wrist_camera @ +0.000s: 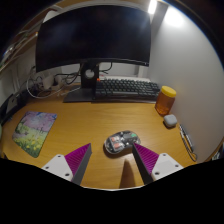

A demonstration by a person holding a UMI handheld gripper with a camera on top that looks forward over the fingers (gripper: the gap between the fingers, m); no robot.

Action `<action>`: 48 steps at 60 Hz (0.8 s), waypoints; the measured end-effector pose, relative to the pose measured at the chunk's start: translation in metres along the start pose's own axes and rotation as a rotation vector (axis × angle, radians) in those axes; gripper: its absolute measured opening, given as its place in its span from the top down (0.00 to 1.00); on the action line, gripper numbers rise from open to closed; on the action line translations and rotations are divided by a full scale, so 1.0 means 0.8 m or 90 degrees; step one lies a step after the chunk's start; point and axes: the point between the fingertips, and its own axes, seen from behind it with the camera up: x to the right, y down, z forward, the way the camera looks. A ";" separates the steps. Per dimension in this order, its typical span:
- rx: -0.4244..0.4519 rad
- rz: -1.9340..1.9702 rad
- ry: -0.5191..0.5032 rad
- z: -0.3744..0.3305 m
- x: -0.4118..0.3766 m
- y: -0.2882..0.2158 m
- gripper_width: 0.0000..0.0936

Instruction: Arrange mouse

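Observation:
A grey and black mouse (120,144) lies on the wooden desk (90,122), just ahead of my fingers and nearer the right one. My gripper (112,157) is open and empty, its pink pads wide apart. The right fingertip (143,155) is close beside the mouse, with a small gap. The left fingertip (80,157) is well clear of it. A colourful mouse mat (36,132) lies on the desk far to the left of the fingers.
A black monitor (92,45) stands at the back with a keyboard (126,90) in front of it. An orange bottle (165,100) and a small white object (171,121) stand to the right. Cables lie at the back left.

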 end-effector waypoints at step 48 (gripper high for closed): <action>0.047 -0.039 -0.042 0.114 -0.006 -0.061 0.09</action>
